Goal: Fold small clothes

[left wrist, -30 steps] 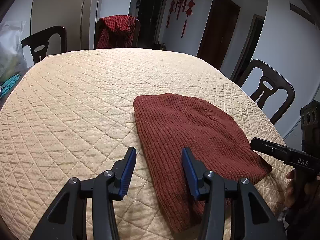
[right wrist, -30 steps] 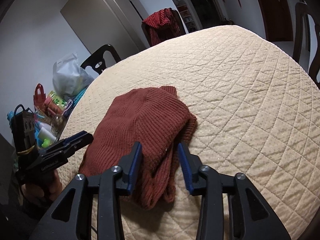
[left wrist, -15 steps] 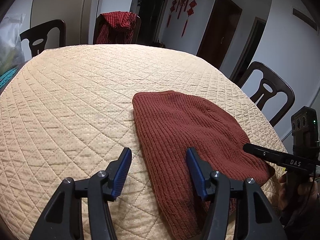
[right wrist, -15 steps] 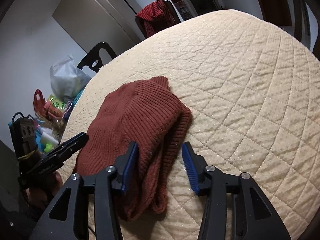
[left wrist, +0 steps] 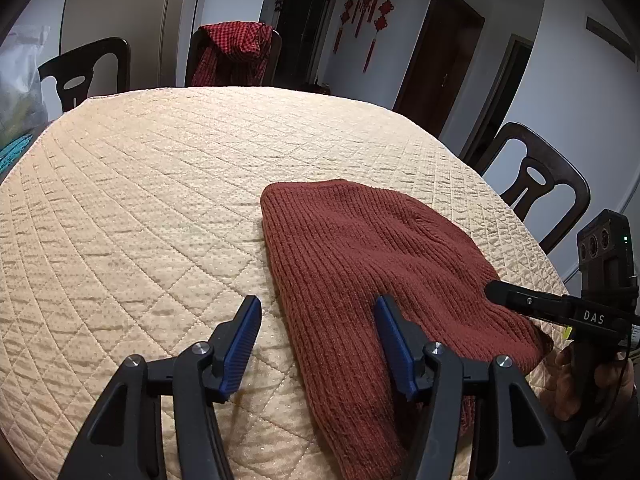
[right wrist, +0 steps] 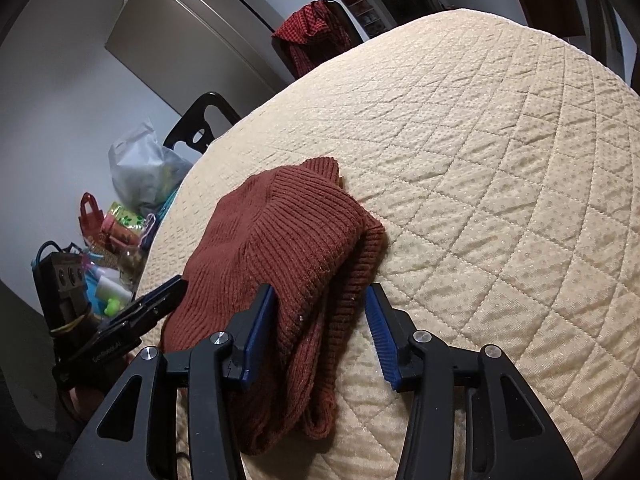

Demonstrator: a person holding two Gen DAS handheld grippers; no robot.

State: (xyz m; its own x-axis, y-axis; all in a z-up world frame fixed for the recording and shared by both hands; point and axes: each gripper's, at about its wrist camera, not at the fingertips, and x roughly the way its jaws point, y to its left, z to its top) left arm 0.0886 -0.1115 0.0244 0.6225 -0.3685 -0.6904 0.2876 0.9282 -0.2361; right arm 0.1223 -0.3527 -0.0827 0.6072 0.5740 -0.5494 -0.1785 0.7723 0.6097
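Left wrist view: you are holding the left gripper (left wrist: 316, 334) spread wide over the near left edge of the folded rust knit sweater (left wrist: 372, 264), which is lying on the quilted beige tablecloth (left wrist: 140, 200).
Right wrist view: you are keeping the right gripper (right wrist: 322, 330) spread, its fingers straddling the sweater's drooping near corner.

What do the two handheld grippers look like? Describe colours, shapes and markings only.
Both are matte black with angular, triangular-cutout finger arms, silver pivot bolts and ribbed blue pads. The left gripper from the right wrist view shows faint lettering and a black camera box. The right gripper carries white "DAS" lettering and a green light.
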